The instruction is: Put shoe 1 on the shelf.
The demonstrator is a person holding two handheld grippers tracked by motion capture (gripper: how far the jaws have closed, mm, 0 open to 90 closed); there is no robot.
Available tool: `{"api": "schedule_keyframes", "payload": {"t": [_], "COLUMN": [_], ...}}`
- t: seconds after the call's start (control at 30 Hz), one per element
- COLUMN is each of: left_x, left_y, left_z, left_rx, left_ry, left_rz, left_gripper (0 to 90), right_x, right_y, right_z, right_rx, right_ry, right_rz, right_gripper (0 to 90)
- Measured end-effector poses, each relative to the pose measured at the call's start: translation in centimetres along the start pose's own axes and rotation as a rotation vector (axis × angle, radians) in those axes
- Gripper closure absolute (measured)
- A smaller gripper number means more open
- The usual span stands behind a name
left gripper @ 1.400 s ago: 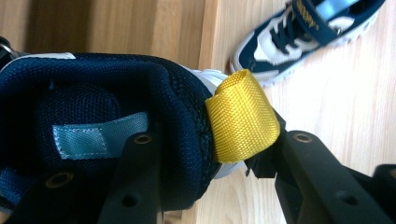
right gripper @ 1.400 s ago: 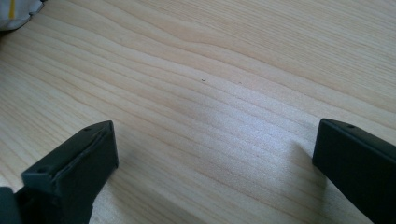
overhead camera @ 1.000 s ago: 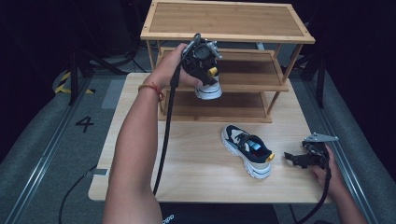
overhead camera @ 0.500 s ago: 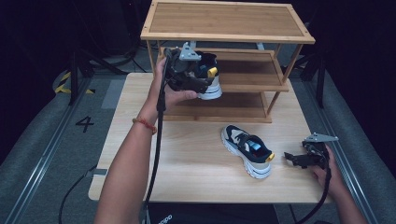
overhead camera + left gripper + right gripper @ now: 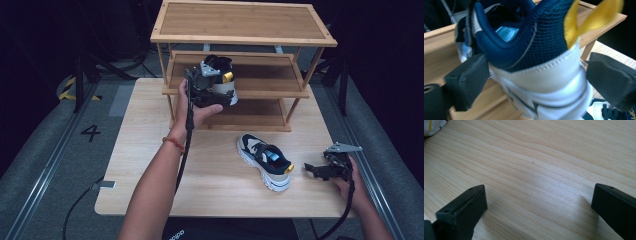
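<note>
The high view is looking forward and down from above the person's side, taking in the whole worktop (image 5: 150, 165) and the shelf rack (image 5: 240, 30) at its far edge. The left gripper view is sitting very close behind the heel of a shoe (image 5: 541, 75) on the rack's middle shelf, a shoe the high view is also showing (image 5: 222, 87). The right gripper view is facing down at bare worktop (image 5: 544, 157) from close range, sharing that wood with the high view.

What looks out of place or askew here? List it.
Little stands out. One sneaker sits heel-out at the front edge of the shoe rack's middle shelf, between the left gripper's just-opened jaws. Its mate lies slantwise on the table.
</note>
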State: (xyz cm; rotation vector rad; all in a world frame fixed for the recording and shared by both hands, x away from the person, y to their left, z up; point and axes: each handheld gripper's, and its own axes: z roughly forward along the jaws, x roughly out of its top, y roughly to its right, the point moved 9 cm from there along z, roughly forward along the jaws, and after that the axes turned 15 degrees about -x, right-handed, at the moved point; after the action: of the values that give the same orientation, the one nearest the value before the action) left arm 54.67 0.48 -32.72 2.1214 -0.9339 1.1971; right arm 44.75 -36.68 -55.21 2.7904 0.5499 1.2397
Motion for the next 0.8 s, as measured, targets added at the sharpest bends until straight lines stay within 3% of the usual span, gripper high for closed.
{"api": "schedule_keyframes", "payload": {"t": [0.1,0.2,0.4,0.47,0.5,0.57,0.67,0.7,0.8], "left_x": [0.3,0.8,1.5,1.6,1.8,1.8,2.1,2.1,2.1], "left_y": [-0.7,-1.1,-2.6,-2.7,-3.2,-3.4,-4.1,-4.5,-4.8], "left_z": [0.5,1.1,2.8,3.0,3.4,3.6,3.9,3.9,3.9], "left_rx": [-0.009,0.002,0.039,0.035,0.015,0.006,-0.011,-0.016,-0.047], "left_ry": [-0.005,-0.019,-0.022,-0.028,-0.029,-0.025,-0.028,-0.042,-0.035], "left_rz": [0.013,0.038,0.042,0.046,0.069,0.054,0.058,0.083,0.076], "left_gripper": [5.8,6.7,7.0,7.4,7.5,7.7,7.7,7.7,7.7], "right_x": [0.0,0.0,0.0,0.0,0.0,0.0,0.0,0.0,0.0], "right_y": [0.0,0.0,0.0,0.0,0.0,0.0,0.0,0.0,0.0], "right_z": [0.0,0.0,0.0,0.0,-0.1,-0.1,-0.1,-0.1,-0.1], "right_rx": [0.0,0.001,0.001,0.001,0.002,0.002,0.002,0.002,0.002], "right_ry": [0.0,0.0,0.0,0.0,0.001,0.001,0.001,0.001,0.001], "right_rz": [0.0,0.0,0.0,0.0,0.002,0.003,0.002,0.002,0.003], "right_gripper": [0.4,0.3,0.3,0.3,0.3,0.3,0.4,0.3,0.3]}}
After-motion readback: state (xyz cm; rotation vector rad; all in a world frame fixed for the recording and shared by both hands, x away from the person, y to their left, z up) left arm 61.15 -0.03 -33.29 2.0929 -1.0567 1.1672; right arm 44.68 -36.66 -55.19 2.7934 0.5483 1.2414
